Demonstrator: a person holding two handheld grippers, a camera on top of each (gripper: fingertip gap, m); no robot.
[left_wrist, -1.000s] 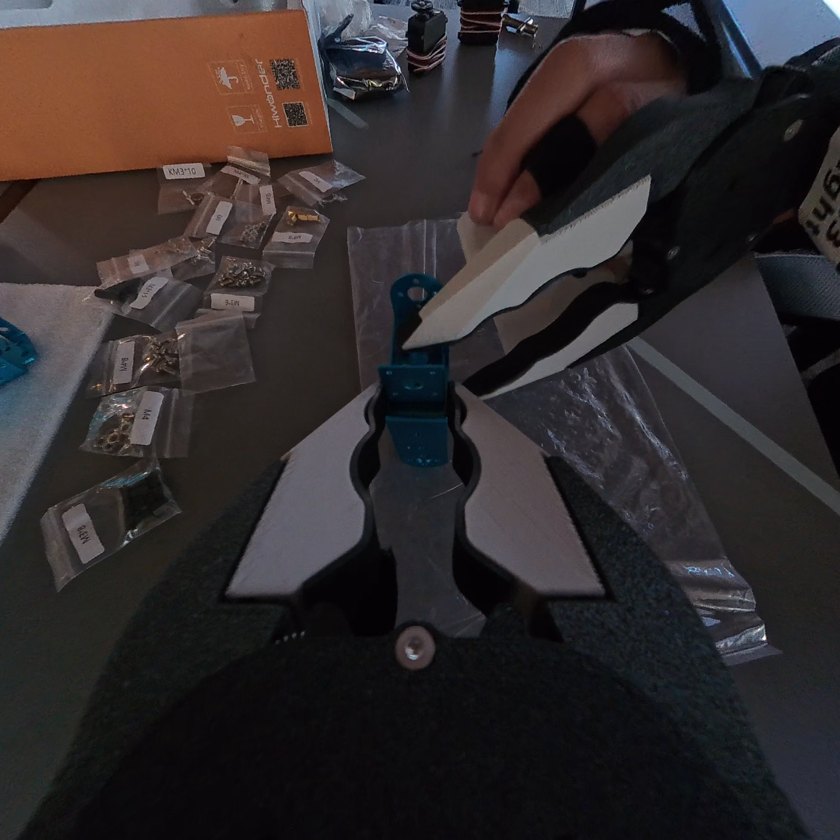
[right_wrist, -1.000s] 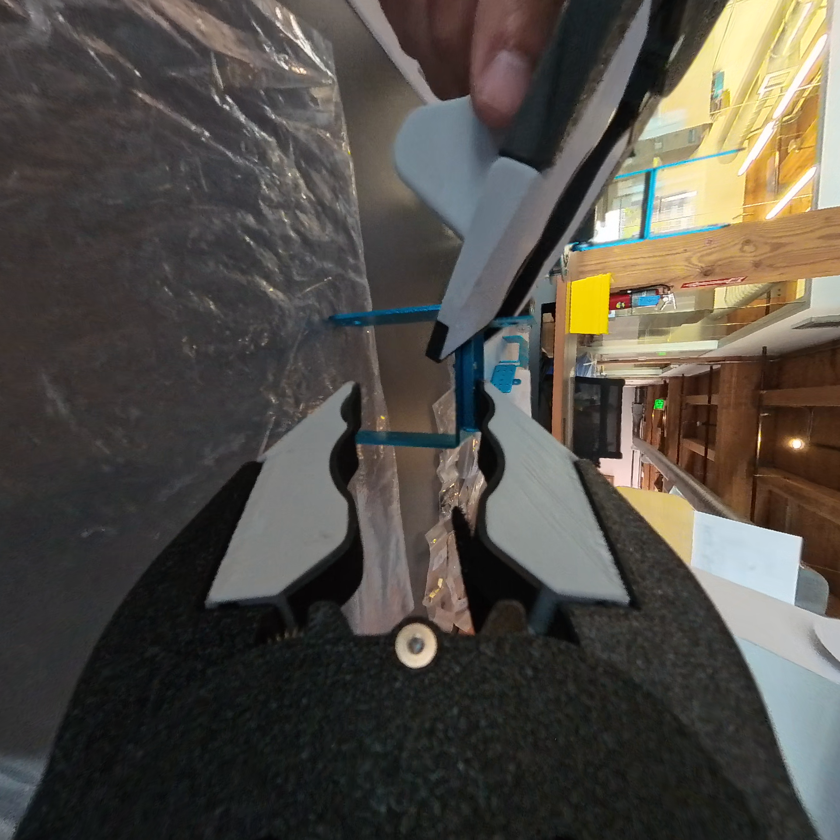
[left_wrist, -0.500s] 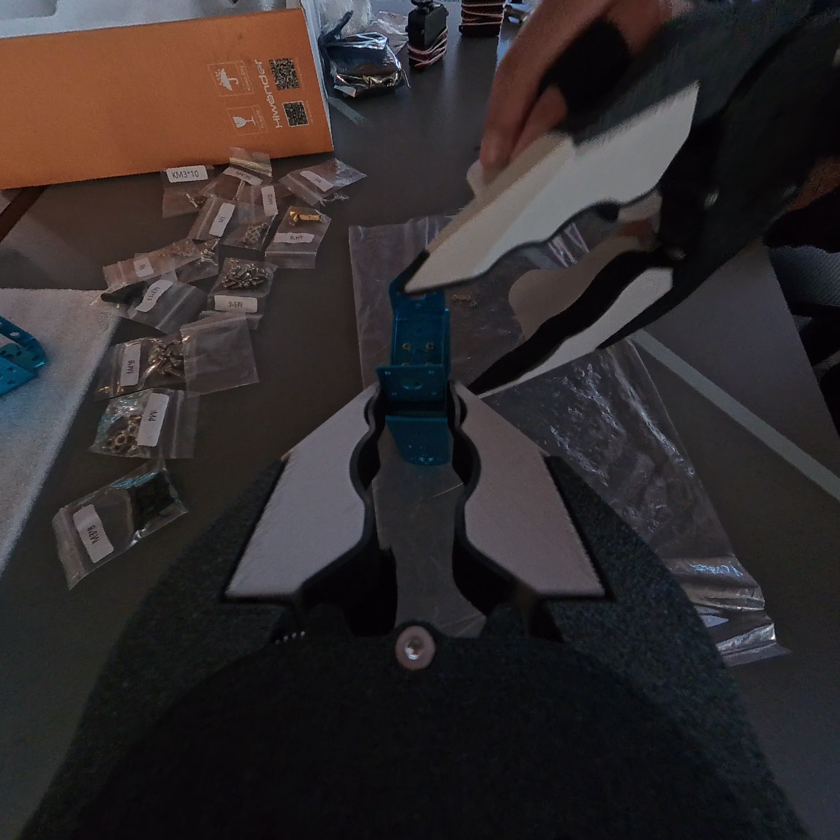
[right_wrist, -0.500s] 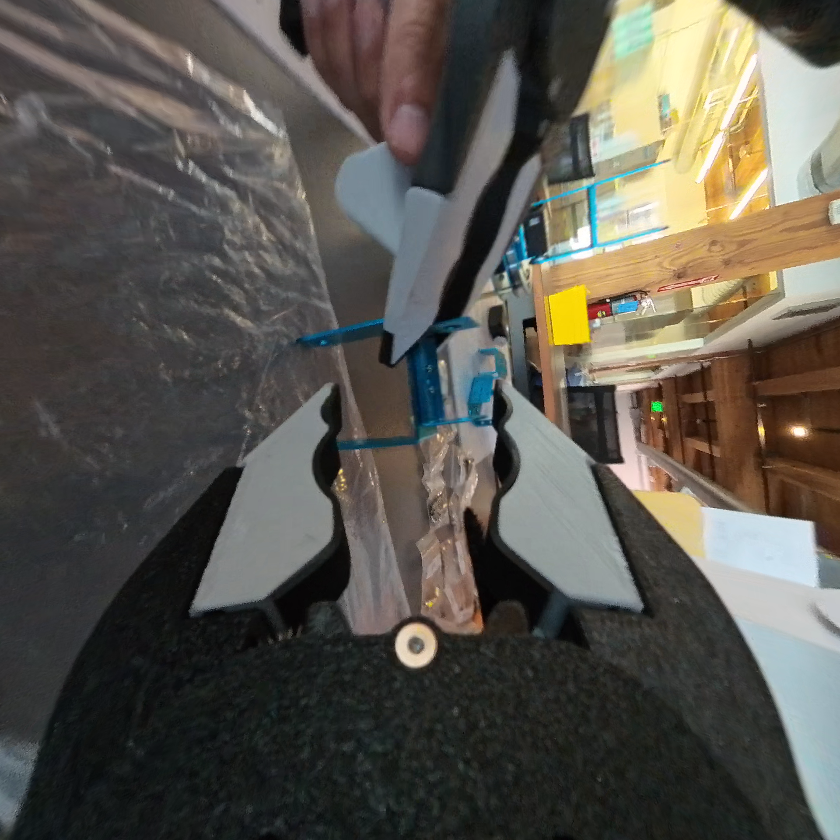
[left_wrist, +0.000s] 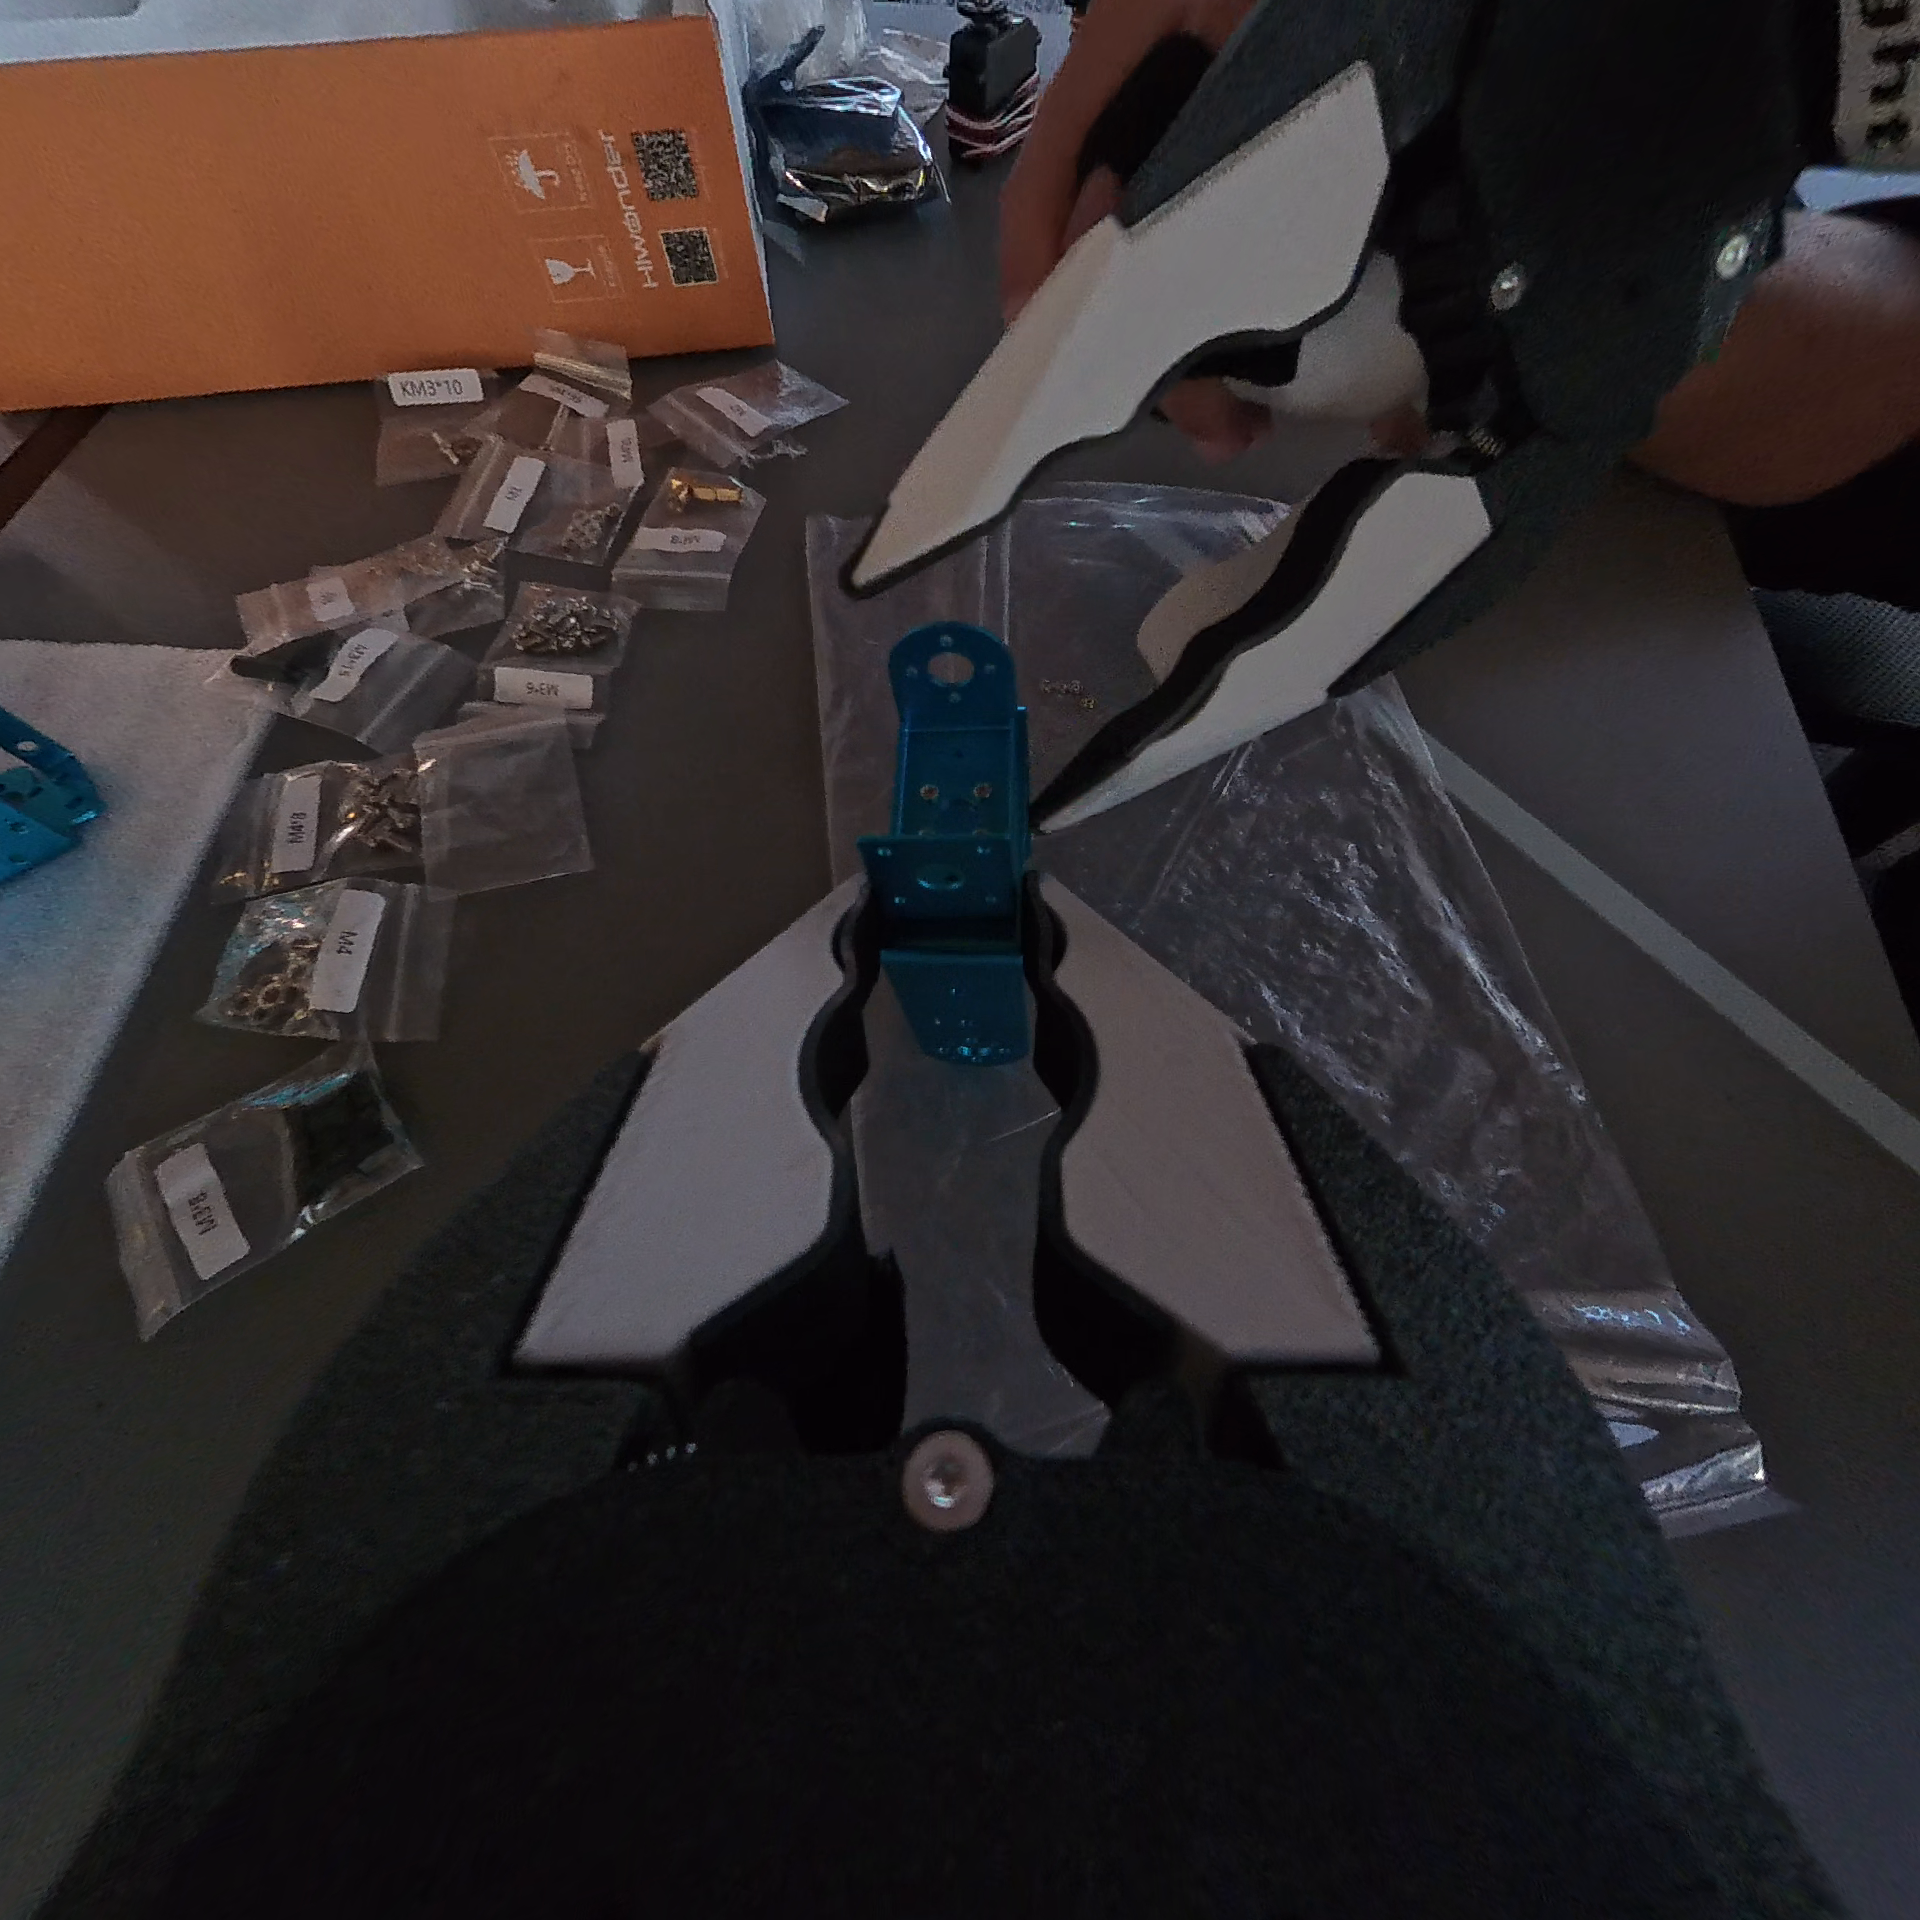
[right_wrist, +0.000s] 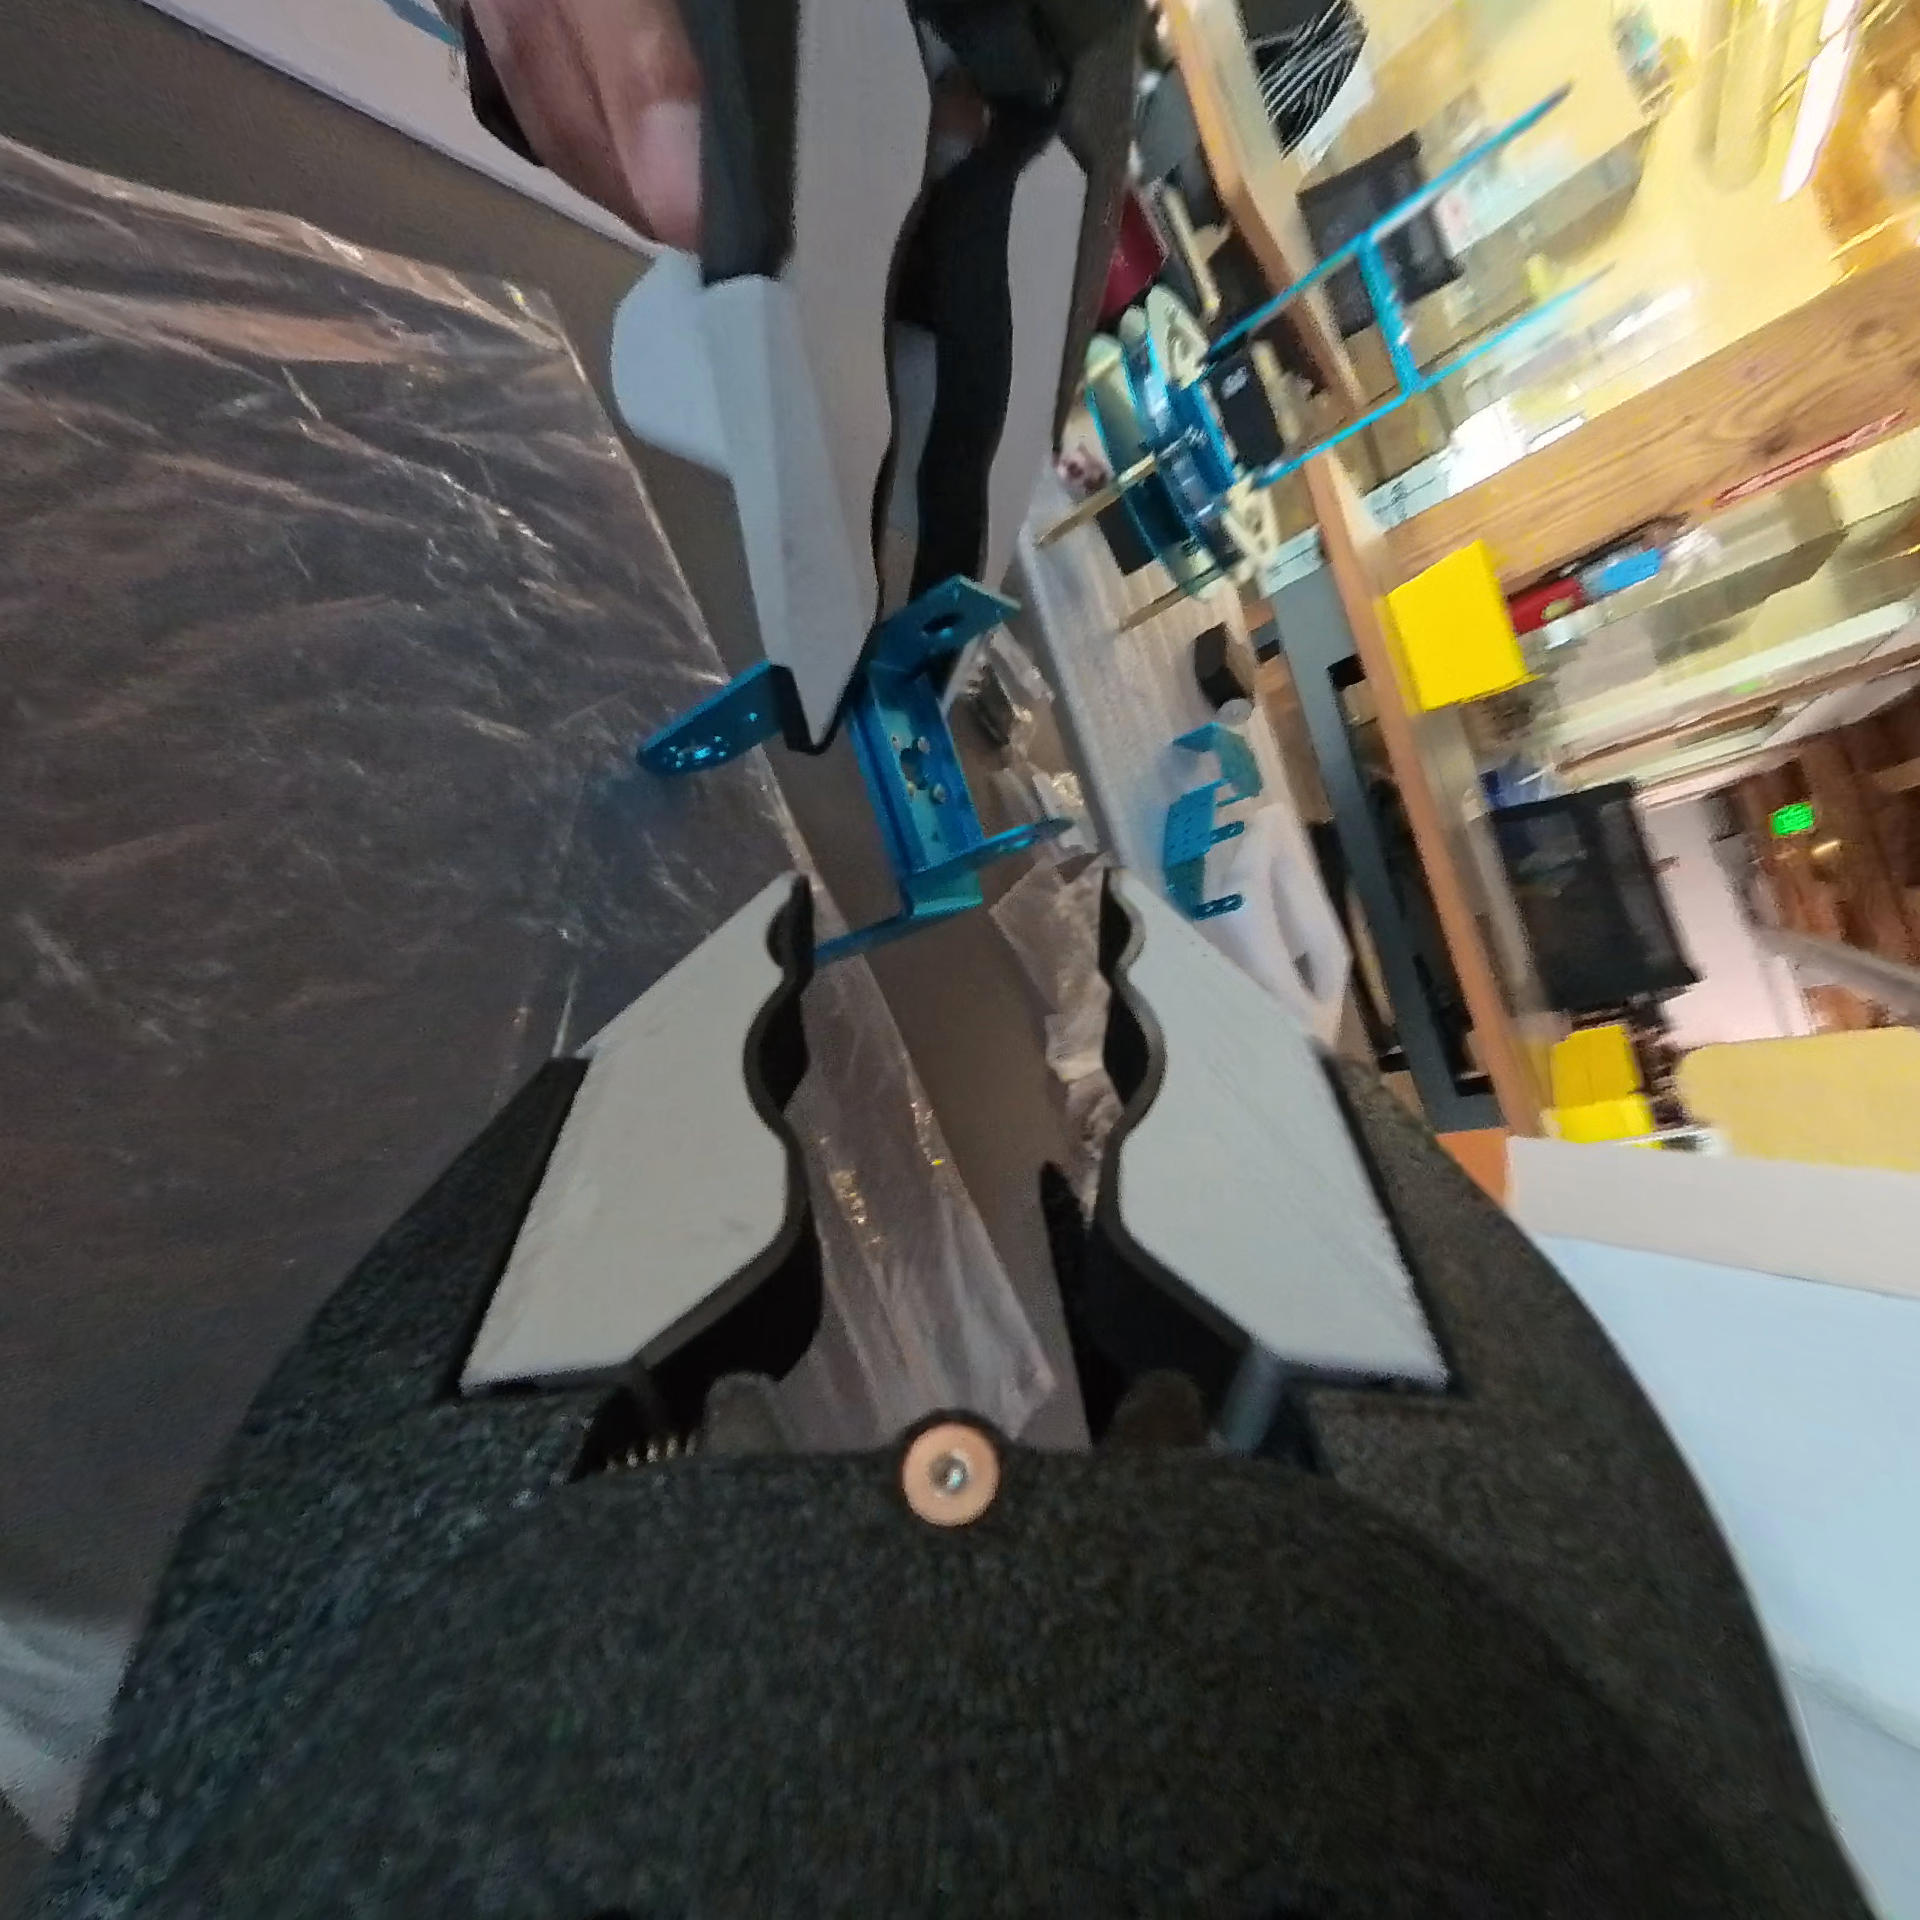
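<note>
My left gripper (left_wrist: 945, 904) is shut on a blue metal bracket (left_wrist: 956, 769), a perforated U-shaped part that sticks out past its tips above the dark table (left_wrist: 675, 935). My right gripper (left_wrist: 956, 696) comes in from the upper right, held by a hand, jaws wide open; one fingertip is above the bracket's far end and one beside its right edge, not gripping. In the right wrist view my right gripper (right_wrist: 951, 894) is open and empty, just short of the bracket (right_wrist: 914, 769), which the left gripper (right_wrist: 894, 665) holds from above.
A clear plastic bag (left_wrist: 1351, 987) lies flat under both grippers. Several small bags of screws (left_wrist: 416, 727) lie to the left, an orange box (left_wrist: 364, 208) stands behind them, and servo motors (left_wrist: 987, 62) sit at the back. White foam (left_wrist: 62, 935) with blue parts (right_wrist: 1205, 821) is at far left. Both grippers' tips are close together, under 4 cm apart.
My right gripper has opened wider and drawn back and up from the bracket it was touching. My left gripper has kept its hold on the bracket and barely moved.
</note>
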